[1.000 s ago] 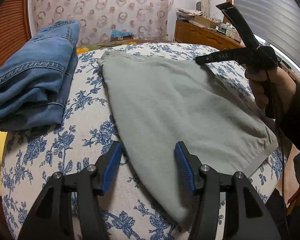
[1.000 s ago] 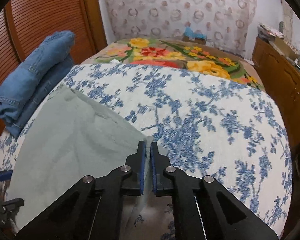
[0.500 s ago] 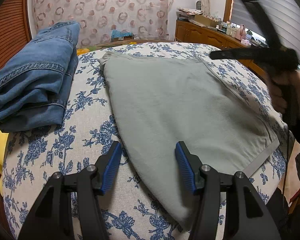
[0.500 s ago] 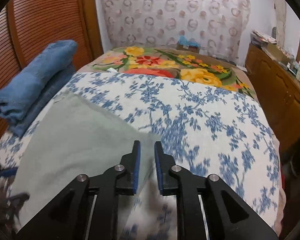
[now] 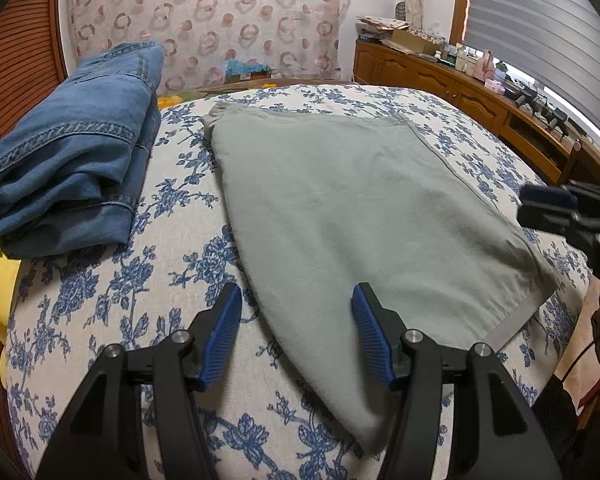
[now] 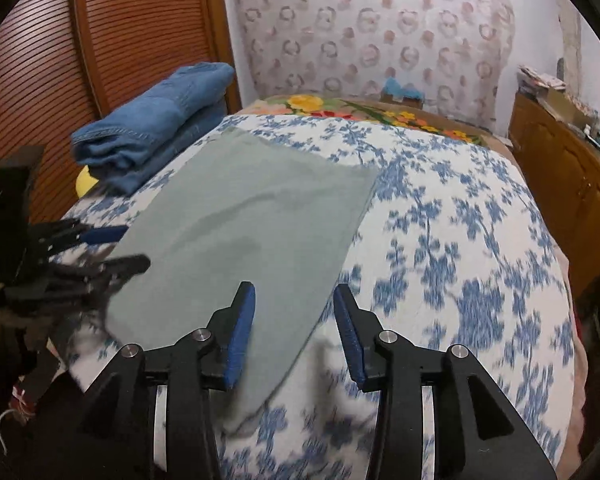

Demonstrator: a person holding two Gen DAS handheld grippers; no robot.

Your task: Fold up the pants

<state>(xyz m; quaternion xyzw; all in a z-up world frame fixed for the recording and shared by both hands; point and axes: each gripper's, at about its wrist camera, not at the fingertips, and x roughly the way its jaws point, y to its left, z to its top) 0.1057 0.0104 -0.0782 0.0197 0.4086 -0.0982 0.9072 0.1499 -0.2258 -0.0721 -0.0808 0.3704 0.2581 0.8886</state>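
A: Letting go is the news: the right hand-held gripper [image 6: 294,330] was pinched on the far edge of the flat, pale grey-green folded pants [image 5: 360,208] a second ago. Its jaws have just been opening, it has drawn back to the near corner, and nothing is between its pads now.

B: So that fold is laid, I'd judge. Where are the pants?

A: Spread flat on the bed with the blue-flowered white cover [image 5: 100,300], just beside a folded stack of blue denim jeans [image 5: 72,152].

B: And the left hand-held gripper [image 5: 296,334]?

A: Unmoved, released, jaws roughly half apart. The pants' near edge lies in the gap, but the blue pads [image 5: 222,334] don't press it.

B: Then another fold probably remains.
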